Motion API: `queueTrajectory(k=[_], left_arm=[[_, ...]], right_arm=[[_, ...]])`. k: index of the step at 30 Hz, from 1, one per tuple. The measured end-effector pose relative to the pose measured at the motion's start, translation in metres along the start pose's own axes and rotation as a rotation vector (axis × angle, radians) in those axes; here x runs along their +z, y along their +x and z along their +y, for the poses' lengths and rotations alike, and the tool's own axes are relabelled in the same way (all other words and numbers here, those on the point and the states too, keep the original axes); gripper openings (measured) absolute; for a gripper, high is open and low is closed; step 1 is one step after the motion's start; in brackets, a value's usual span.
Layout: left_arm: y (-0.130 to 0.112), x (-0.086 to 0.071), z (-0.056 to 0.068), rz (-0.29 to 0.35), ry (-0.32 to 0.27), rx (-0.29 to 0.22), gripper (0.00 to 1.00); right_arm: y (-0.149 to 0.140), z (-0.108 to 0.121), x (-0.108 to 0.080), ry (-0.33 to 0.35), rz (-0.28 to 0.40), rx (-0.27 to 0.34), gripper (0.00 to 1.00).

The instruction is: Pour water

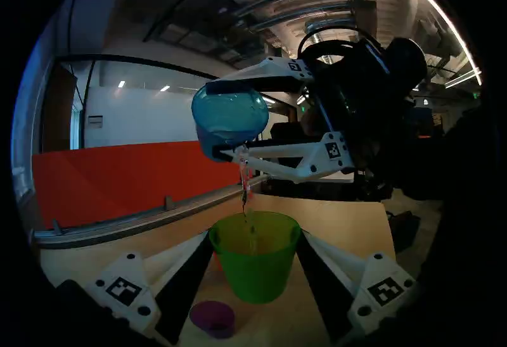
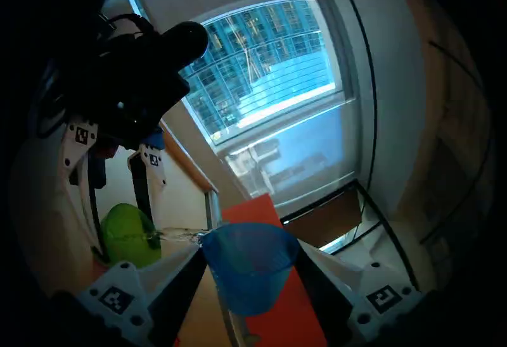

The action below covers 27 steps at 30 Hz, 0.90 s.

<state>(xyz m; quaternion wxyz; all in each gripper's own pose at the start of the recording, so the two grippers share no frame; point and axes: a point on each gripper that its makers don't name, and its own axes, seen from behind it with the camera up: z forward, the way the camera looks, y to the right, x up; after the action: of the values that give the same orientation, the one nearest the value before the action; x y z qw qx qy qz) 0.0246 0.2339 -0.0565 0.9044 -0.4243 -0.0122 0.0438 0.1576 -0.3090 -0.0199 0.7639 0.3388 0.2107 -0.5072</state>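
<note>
My left gripper (image 1: pixel 255 264) is shut on a green cup (image 1: pixel 255 255), held upright over the wooden table (image 1: pixel 342 220). Above it hangs a blue cup (image 1: pixel 228 119), tipped over on its side, with my right gripper (image 1: pixel 260 114) shut on it. A thin stream of water (image 1: pixel 244 189) falls from the blue cup's rim into the green cup. In the right gripper view the blue cup (image 2: pixel 250 271) sits between my right gripper's (image 2: pixel 250 277) fingers, and water runs from its rim towards the green cup (image 2: pixel 128 234), which the left gripper (image 2: pixel 120 217) holds farther off.
A small purple cup (image 1: pixel 213 318) stands on the table below the green cup. An orange partition (image 1: pixel 127 176) with a grey rail runs along the table's far side. A large window (image 2: pixel 272 94) and the ceiling lie behind.
</note>
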Motion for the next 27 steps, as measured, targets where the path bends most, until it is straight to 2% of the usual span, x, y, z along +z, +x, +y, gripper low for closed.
queueTrajectory(k=[27], left_arm=[[0.0016, 0.0042, 0.0025, -0.003, -0.010, 0.000, 0.88]], right_arm=[[-0.0001, 0.0093, -0.0003, -0.015, -0.016, -0.126, 0.92]])
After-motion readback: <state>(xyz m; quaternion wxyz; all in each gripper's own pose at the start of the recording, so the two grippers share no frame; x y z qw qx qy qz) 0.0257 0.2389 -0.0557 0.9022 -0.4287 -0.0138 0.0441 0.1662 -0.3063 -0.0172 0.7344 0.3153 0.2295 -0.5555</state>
